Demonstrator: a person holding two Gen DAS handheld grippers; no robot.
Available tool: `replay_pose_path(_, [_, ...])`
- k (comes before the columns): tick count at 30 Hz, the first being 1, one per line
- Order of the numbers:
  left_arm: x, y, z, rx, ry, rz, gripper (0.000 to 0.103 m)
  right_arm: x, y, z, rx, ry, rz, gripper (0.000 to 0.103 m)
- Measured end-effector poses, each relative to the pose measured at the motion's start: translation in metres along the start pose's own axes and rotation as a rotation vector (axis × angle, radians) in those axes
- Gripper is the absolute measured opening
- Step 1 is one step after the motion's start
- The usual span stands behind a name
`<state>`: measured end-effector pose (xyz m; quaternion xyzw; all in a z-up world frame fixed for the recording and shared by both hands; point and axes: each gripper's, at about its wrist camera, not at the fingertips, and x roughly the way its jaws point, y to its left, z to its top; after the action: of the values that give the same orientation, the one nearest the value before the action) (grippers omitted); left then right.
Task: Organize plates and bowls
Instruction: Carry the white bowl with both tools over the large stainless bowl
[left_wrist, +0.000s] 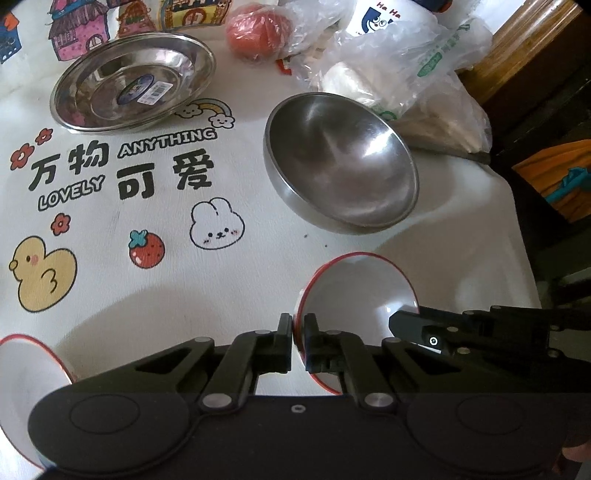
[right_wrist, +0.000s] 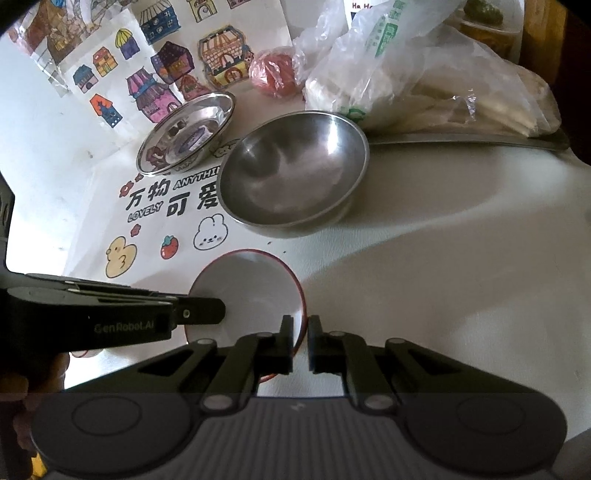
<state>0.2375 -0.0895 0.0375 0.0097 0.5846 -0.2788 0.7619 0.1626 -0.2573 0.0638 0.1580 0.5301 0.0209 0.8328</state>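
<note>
While both pinch opposite rims of the small white red-rimmed ceramic bowl (left_wrist: 360, 291), left gripper (left_wrist: 298, 332) & right gripper (right_wrist: 301, 334) sit clamped on it. Just ahead: deep round steel bowl (right_wrist: 291, 170). Further ahead-left, shallow steel plate w/ sticker (left_wrist: 133, 83). Behind those, clear plastic bags (left_wrist: 399, 62) & red-wrapped round item (left_wrist: 256, 31) crowd cartoon tablecloth (left_wrist: 229, 280).

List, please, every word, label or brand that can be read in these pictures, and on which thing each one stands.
"ANYTHING", "LOVELY", "万物可爱": tablecloth.
"GenRobot.AI": left tool body.
"Ha Ha": white package behind the plastic bags.
Green print on the bags: too blurred to read.
Barcode sticker in the steel plate: too small to read.
</note>
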Motion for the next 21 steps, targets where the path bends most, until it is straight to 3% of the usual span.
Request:
replay_pose_path(8, [-0.013,-0.004,0.002,-0.006,-0.027,-0.006,0.004,-0.015,0.004,0.007,-0.008,-0.016,-0.004,0.007])
replay_pose_path(21, [-0.040,-0.019,0.033,0.007,-0.095,-0.014,0.004,-0.042,0.005,0.039,-0.029,-0.078,-0.026,0.007])
